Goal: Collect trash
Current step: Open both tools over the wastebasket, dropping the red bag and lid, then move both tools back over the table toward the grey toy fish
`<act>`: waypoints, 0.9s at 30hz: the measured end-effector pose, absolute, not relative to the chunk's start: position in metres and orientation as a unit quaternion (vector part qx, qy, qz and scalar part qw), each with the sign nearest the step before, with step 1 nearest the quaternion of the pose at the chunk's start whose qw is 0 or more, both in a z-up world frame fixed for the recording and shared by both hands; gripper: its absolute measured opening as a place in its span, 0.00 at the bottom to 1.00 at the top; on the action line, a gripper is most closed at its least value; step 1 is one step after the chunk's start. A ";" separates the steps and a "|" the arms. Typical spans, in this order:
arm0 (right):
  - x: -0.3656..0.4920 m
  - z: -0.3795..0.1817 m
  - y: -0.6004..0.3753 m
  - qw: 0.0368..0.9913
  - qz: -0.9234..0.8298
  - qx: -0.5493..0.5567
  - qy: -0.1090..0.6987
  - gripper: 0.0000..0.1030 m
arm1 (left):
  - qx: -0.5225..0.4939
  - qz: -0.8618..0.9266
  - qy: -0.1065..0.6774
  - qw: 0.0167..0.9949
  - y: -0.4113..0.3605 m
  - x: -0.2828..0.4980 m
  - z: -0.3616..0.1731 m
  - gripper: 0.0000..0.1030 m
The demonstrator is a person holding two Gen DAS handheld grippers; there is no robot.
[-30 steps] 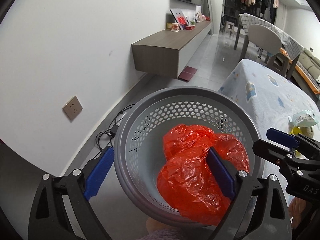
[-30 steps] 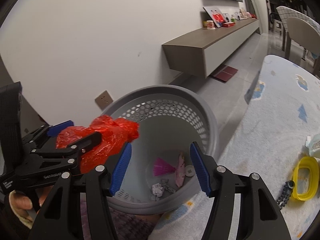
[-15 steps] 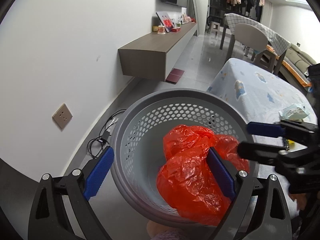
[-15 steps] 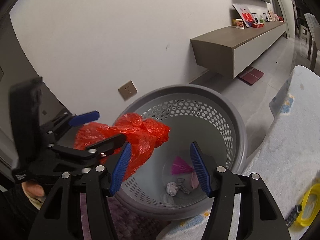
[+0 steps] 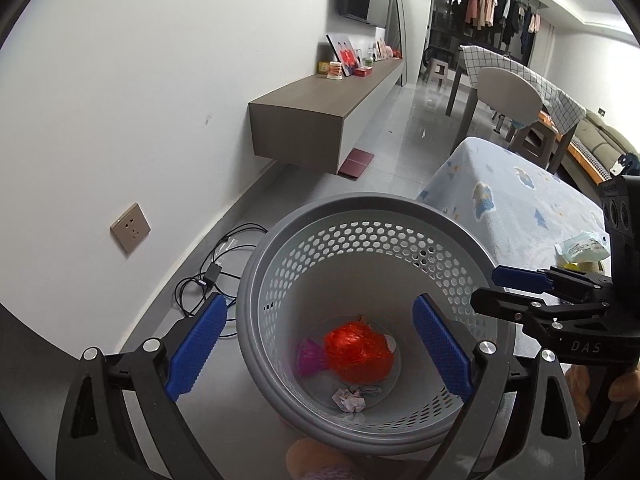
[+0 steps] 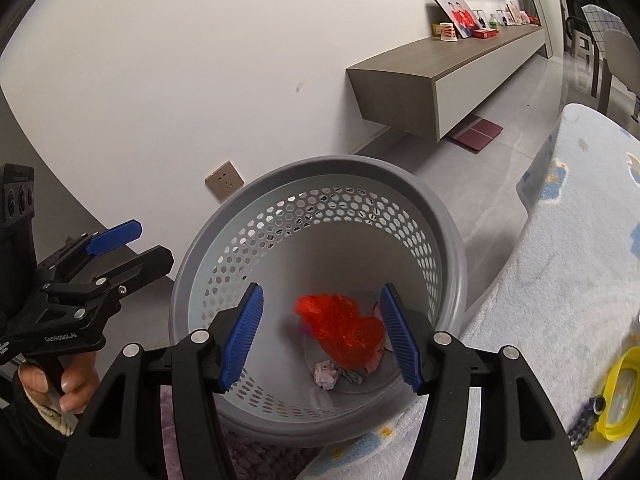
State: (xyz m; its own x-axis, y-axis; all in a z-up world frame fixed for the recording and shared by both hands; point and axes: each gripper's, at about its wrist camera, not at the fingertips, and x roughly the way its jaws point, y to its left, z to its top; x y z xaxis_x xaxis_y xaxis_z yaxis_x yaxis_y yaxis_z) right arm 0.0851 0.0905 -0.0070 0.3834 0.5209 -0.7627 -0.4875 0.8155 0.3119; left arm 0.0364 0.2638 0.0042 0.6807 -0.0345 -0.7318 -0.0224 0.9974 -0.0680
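A crumpled red plastic bag [image 5: 356, 352] [image 6: 340, 328] lies at the bottom of the round grey perforated basket [image 5: 360, 204] [image 6: 320, 164]. Beside it are a pink scrap [image 5: 308, 360] and a ball of white paper [image 5: 350, 398] [image 6: 326, 374]. My left gripper [image 5: 318, 300] [image 6: 154, 244] hovers over the basket's left side, open and holding nothing. My right gripper [image 6: 320, 290] [image 5: 486, 288] hangs above the basket's right side, jaws apart with nothing between its blue pads.
A table under a pale blue patterned cloth [image 5: 520, 200] [image 6: 560, 280] adjoins the basket on the right, bearing a wipes packet [image 5: 584, 246] and a yellow ring-shaped item [image 6: 618, 392]. Black cables [image 5: 212, 272] lie on the floor by the white wall. A floating cabinet [image 5: 320, 120] stands farther back.
The red bag has come off my left gripper and dropped to the bottom of the basket. Both grippers stay above the basket.
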 end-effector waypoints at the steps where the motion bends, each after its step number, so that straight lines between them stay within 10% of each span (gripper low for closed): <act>1: 0.082 -0.006 0.088 0.833 0.300 0.021 0.464 0.57 | -0.035 -0.003 0.400 0.916 0.263 0.036 0.004 0.89; 27: -0.053 0.006 -0.089 0.904 0.054 0.058 0.420 0.57 | 0.006 -0.080 0.381 0.921 0.127 0.009 0.012 0.90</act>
